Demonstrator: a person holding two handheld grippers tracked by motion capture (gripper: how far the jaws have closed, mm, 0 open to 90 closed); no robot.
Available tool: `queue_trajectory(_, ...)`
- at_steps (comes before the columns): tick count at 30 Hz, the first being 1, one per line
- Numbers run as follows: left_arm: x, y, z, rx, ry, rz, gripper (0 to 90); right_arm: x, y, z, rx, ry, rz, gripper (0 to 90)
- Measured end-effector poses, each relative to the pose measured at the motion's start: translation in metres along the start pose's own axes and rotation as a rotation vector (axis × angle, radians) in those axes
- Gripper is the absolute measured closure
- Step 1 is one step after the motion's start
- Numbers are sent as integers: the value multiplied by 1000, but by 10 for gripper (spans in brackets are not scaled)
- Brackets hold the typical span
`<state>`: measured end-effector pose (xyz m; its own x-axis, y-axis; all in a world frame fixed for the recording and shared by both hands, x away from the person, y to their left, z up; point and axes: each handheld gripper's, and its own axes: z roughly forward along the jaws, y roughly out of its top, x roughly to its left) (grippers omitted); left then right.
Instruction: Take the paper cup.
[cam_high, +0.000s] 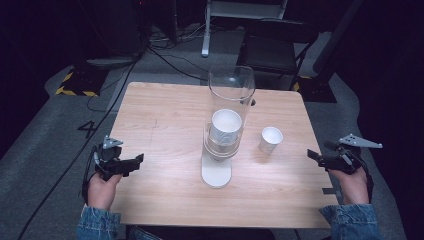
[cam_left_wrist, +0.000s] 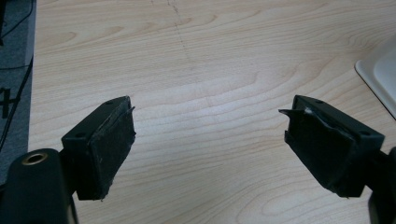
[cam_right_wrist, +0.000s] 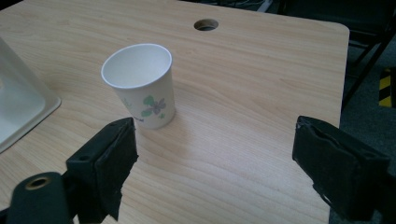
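1. Right of the clear dispenser (cam_high: 227, 125), the paper cup (cam_right_wrist: 140, 86) stands upright on the surface (cam_high: 165, 125).
2. Light, thin-walled, crushable: grip mid-wall gently.
3. Right gripper (cam_right_wrist: 215, 163) and left gripper (cam_left_wrist: 210, 140) have jaws spread wide, grasping nothing.

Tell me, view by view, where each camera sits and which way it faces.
High view: fixed above the person's side, looking forward and down on the table, the clear dispenser and the paper cup; both hands show, holding the left gripper and right gripper.
Left gripper view: rides the left gripper, looking along its open jaws at bare wood.
Right gripper view: rides the right gripper, facing the paper cup between open jaws.
The high and right gripper views share the cup and the table's cable hole.
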<state>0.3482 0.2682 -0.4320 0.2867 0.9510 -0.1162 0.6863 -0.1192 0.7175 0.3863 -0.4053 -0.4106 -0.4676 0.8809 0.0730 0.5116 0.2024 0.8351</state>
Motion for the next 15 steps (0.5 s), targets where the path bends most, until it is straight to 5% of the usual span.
queue_trajectory(15, 1, -1, 0, 1, 1, -3, 158, -5, -6, 10, 21, -12, 31, 144)
